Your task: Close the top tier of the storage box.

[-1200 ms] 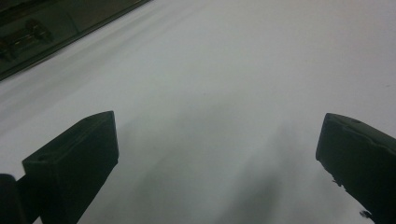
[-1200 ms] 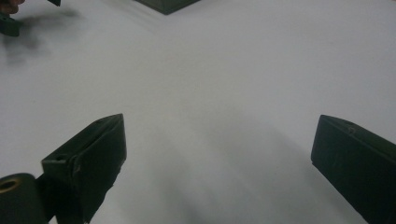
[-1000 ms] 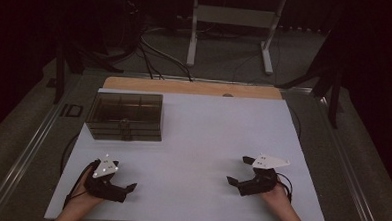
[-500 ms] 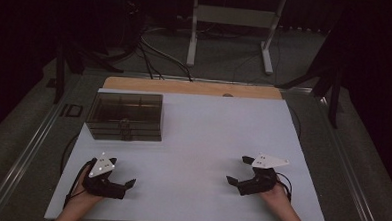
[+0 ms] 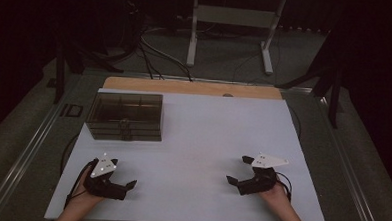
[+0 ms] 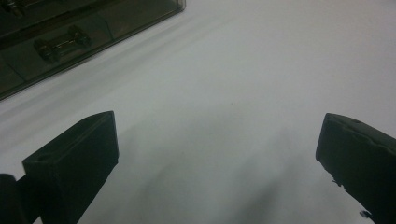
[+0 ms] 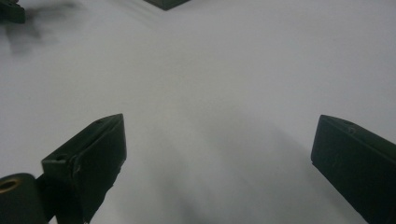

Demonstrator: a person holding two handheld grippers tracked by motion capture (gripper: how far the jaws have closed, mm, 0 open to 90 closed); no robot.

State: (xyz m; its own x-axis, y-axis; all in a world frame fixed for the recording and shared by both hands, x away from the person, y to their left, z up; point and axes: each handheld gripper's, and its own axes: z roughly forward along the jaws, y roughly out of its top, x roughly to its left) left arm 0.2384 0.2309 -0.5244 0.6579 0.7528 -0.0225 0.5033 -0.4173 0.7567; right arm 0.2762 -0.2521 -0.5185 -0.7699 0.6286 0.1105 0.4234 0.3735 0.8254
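Note:
A dark see-through compartment box [image 5: 125,116] with a small metal part inside sits on the white table [image 5: 208,136] at the back left. My left gripper [image 5: 125,187] rests near the front left edge, open and empty, pointing right. The left gripper view has its jaws wide apart over bare table [image 6: 217,126], with the box [image 6: 70,32] at the upper left. My right gripper [image 5: 237,169] lies near the front right, open and empty, pointing left. Its own view also has the jaws spread [image 7: 219,123], with the box corner [image 7: 166,3] far ahead.
A wooden strip [image 5: 192,87] runs along the table's far edge. Beyond it are cables and a metal stand [image 5: 232,27] on the dark floor. A wide stretch of white table lies between the two grippers. The left gripper [image 7: 11,11] appears in the right gripper view's top left corner.
The left gripper has edged slightly to the left. The right gripper and the box have stayed put.

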